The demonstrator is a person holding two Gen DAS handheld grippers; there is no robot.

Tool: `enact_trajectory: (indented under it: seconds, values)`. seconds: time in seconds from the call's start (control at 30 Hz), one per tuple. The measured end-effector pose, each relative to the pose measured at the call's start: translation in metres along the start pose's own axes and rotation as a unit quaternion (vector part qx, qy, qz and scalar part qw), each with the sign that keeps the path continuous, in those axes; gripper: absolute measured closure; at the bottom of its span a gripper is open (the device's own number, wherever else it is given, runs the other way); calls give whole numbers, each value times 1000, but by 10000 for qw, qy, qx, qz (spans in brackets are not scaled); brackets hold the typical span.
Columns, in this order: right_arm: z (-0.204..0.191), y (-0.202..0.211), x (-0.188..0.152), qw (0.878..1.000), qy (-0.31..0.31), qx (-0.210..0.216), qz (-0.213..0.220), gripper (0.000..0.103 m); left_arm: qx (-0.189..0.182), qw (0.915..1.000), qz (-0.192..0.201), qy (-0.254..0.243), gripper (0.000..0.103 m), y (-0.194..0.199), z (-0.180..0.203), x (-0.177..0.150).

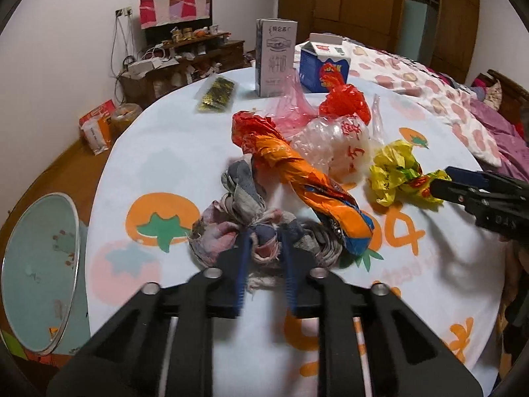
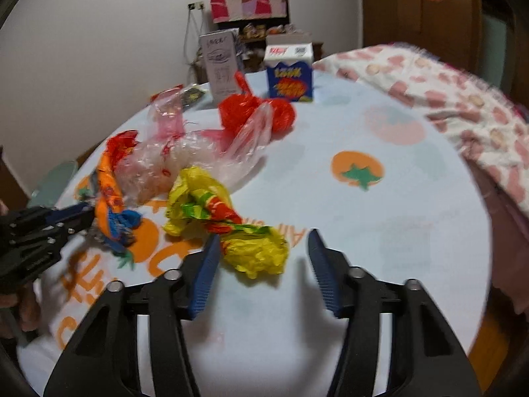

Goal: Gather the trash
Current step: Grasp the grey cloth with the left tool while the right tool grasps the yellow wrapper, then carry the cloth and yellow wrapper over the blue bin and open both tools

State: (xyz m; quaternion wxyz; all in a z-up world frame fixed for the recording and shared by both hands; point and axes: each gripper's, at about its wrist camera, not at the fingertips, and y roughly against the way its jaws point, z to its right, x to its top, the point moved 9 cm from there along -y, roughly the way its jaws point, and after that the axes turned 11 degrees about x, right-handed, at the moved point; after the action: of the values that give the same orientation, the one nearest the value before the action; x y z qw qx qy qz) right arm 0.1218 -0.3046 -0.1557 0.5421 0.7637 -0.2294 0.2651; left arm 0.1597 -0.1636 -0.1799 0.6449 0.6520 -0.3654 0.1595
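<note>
On the round table under a pale cloth printed with orange and pink tomatoes (image 1: 158,172), the left gripper (image 1: 264,238) has its blue pads pinched on a crumpled grey, pink and blue rag bundle (image 1: 231,228), which lies at the near end of the litter heap. Beside it runs a twisted orange snack wrapper (image 1: 297,172), touching a clear crinkled plastic bag (image 1: 330,142). The right gripper (image 2: 263,248) stands with jaws apart around the near end of a crumpled yellow plastic wrapper (image 2: 254,251); its left pad touches the wrapper, the right pad stands clear. Two milk cartons stand at the far edge, a tall white one (image 1: 276,56) and a short blue one (image 1: 322,63)
</note>
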Motion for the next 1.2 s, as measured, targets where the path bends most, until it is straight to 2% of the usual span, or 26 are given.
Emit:
enact_trajectory:
  seconds: [0.07, 0.27, 0.5, 0.63, 0.93, 1.2]
  values:
    - [1, -1, 0, 9999, -101, 130, -10, 68, -47, 10000, 28, 29, 93, 2, -2, 0]
    - [-11, 10, -4, 9995, 54, 261, 188, 73, -34, 9998, 189, 40, 95, 17, -12, 1]
    - [-26, 41, 11, 9966, 265, 239, 745, 73, 171, 9986, 479, 162, 95, 47, -47, 5]
    - [-33, 46, 21, 9953, 302, 260, 877, 73, 347, 9971, 626, 268, 95, 63, -69, 9]
    - [-75, 32, 41, 9928, 557, 513, 929, 73, 634, 9940, 747, 480, 95, 80, -104, 6]
    - [-115, 1, 59, 9907, 848, 650, 837, 73, 811, 9917, 765, 639, 95, 82, -128, -1]
